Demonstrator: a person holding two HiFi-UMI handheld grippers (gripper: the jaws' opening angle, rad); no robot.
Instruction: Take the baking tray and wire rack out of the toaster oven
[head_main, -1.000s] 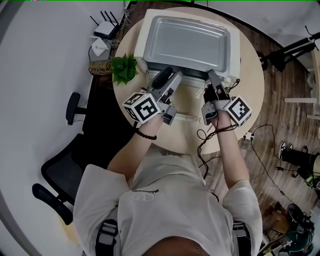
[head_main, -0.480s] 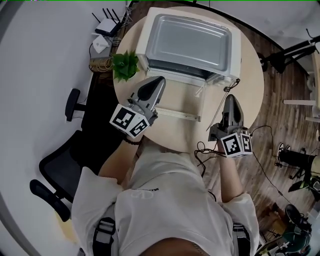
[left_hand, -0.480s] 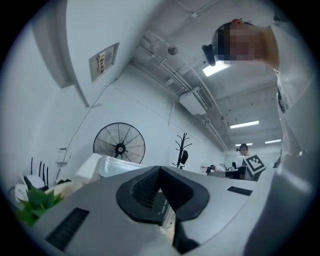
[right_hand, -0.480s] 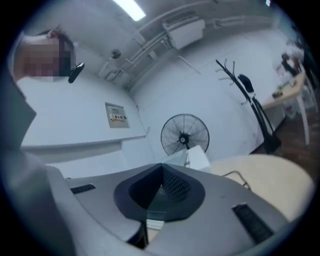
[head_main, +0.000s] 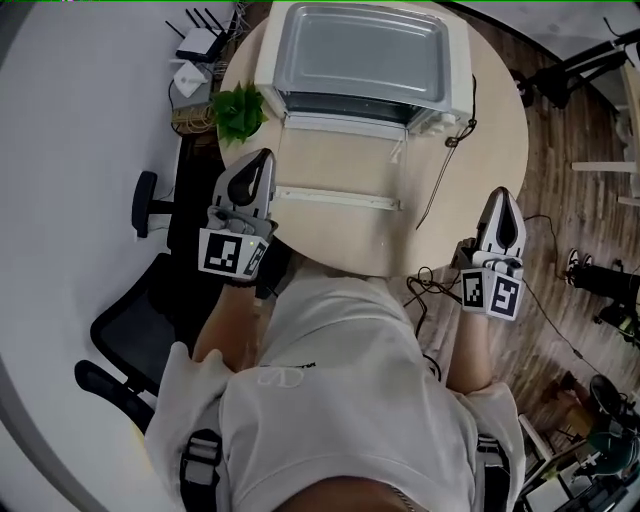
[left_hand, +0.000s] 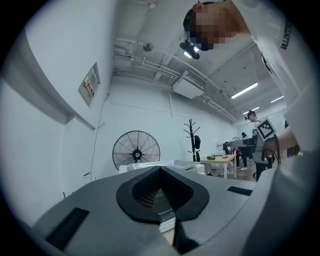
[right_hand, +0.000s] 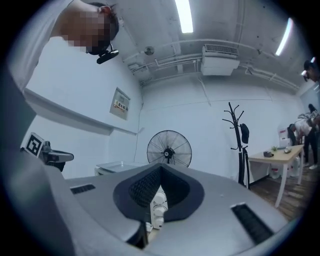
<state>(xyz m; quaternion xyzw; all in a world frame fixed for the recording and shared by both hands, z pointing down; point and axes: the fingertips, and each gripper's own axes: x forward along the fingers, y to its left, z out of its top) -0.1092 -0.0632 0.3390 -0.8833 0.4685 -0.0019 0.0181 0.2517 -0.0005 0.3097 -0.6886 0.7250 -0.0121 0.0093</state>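
**Kid:** While both grippers hang near the table's edge, where is the stuff we want?

**Helper:** The toaster oven (head_main: 462, 70) sits at twelve o'clock on the round table (head_main: 490, 130). Its door (head_main: 340, 160) lies open and flat, pointing to six o'clock. The hole behind the door is dark, so I can't see a tray or rack inside. A grey tray (head_main: 360, 50) lies on top of the oven.

**Kid:** What about the grippers?

**Helper:** The left gripper (head_main: 260, 165) is at eight o'clock. The right gripper (head_main: 500, 205) is at four o'clock. Both are pinched all the way closed, with nothing in them.

**Kid:** How will the tray and rack feel?

**Helper:** I think both are thin, hard metal. They should be light, stiff and a bit slippery. The rack could catch on its rails, so a straight pull looks best. Pinch the front edge with one gripper near each corner, so it stays flat.
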